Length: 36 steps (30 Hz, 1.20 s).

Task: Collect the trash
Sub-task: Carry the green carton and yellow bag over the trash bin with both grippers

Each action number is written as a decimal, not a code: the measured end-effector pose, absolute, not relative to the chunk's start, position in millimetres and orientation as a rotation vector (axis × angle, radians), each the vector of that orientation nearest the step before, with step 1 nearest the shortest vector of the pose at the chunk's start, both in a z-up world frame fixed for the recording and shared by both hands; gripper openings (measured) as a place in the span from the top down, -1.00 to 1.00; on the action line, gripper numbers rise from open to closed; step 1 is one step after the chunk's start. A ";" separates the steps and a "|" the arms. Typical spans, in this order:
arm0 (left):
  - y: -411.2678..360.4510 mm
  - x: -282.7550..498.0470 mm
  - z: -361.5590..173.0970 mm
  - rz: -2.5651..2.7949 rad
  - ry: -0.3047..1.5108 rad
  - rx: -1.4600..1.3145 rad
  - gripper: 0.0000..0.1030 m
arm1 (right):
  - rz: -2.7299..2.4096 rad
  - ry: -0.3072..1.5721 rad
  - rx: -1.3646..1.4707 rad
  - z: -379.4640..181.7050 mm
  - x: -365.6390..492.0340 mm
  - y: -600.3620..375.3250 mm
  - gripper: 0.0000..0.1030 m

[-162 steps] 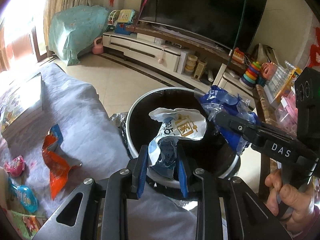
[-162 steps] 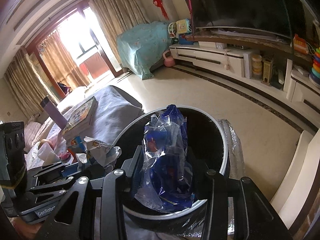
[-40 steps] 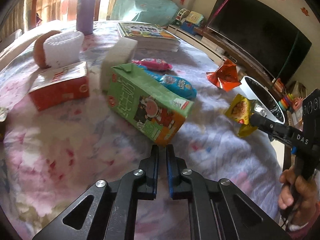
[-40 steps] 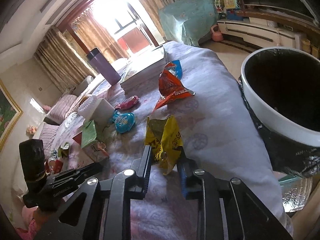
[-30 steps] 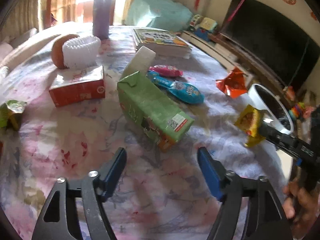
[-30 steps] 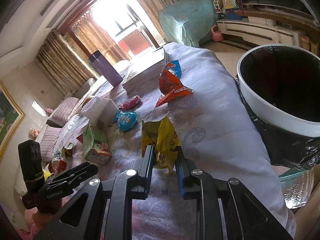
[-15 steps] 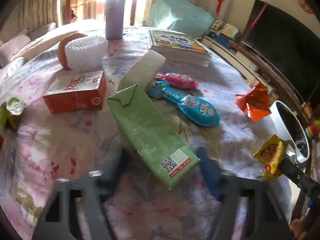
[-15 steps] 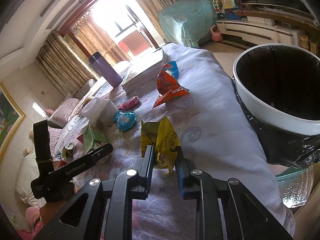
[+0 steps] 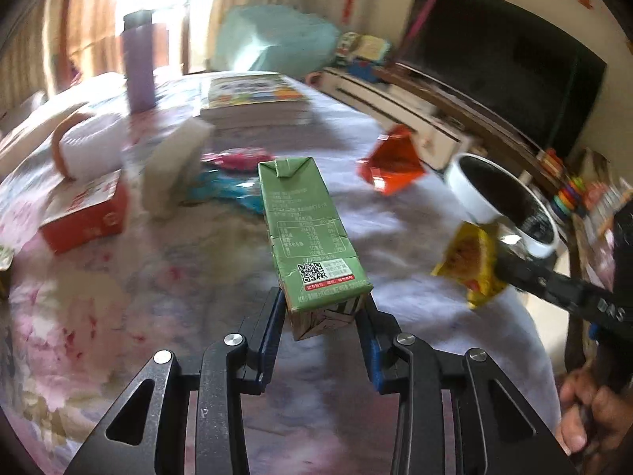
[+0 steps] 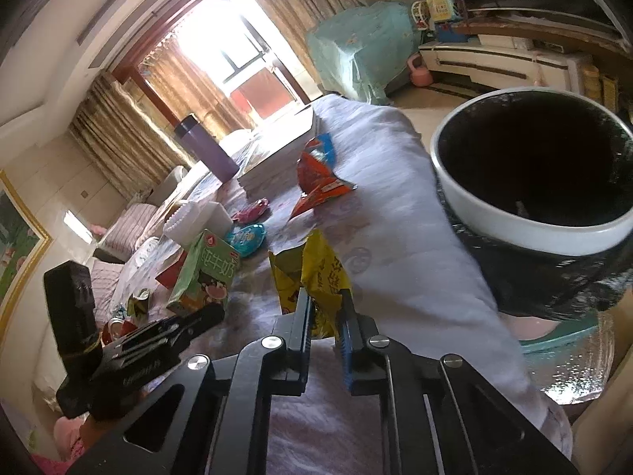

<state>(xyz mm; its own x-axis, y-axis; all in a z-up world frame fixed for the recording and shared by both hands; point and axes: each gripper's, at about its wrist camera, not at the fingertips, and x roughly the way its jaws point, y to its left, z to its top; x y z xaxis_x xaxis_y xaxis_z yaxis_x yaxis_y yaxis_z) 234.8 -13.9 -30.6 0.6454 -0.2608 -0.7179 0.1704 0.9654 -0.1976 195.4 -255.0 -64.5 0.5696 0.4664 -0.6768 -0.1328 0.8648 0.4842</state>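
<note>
A green milk carton (image 9: 308, 229) lies along my left gripper (image 9: 322, 316), its near end between the blue pads. The jaws are closing and press on both sides of it. The right wrist view shows the same carton (image 10: 205, 277) at the left gripper's tips (image 10: 213, 312). My right gripper (image 10: 324, 316) is closing on a crumpled yellow wrapper (image 10: 316, 273), pinched between its pads just above the cloth. That wrapper (image 9: 467, 257) also shows at the right in the left wrist view. The white-rimmed bin (image 10: 514, 229) with a black liner stands beside the table edge, to the right.
On the flowered cloth lie an orange wrapper (image 9: 391, 166), a blue wrapper (image 10: 247, 239), a pink wrapper (image 9: 241, 158), a red box (image 9: 87, 217), a white block (image 9: 174, 170), a stack of books (image 9: 253, 99) and a purple bottle (image 9: 138, 67). A person's hand (image 9: 589, 407) holds the right gripper.
The left jaws, wide open a second ago, have closed around the carton's end, and the carton now lines up with them. The right gripper has tightened on the yellow wrapper and shifted slightly.
</note>
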 end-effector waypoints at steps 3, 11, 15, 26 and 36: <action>-25.5 229.4 -26.1 -0.290 0.827 -0.090 0.34 | 0.347 0.894 0.410 -62.2 193.0 -262.4 0.81; -50.9 220.0 -14.9 -0.374 0.810 -0.030 0.34 | 0.310 0.856 0.404 -51.1 184.7 -279.4 0.82; -63.1 221.3 -9.8 -0.410 0.799 -0.005 0.34 | 0.280 0.832 0.412 -45.2 183.9 -293.1 0.82; -101.3 239.0 2.0 -0.497 0.782 0.044 0.34 | 0.193 0.776 0.425 -31.0 186.6 -334.7 0.82; -131.7 266.8 4.3 -0.558 0.795 0.059 0.34 | 0.128 0.746 0.428 -24.2 190.5 -364.4 0.81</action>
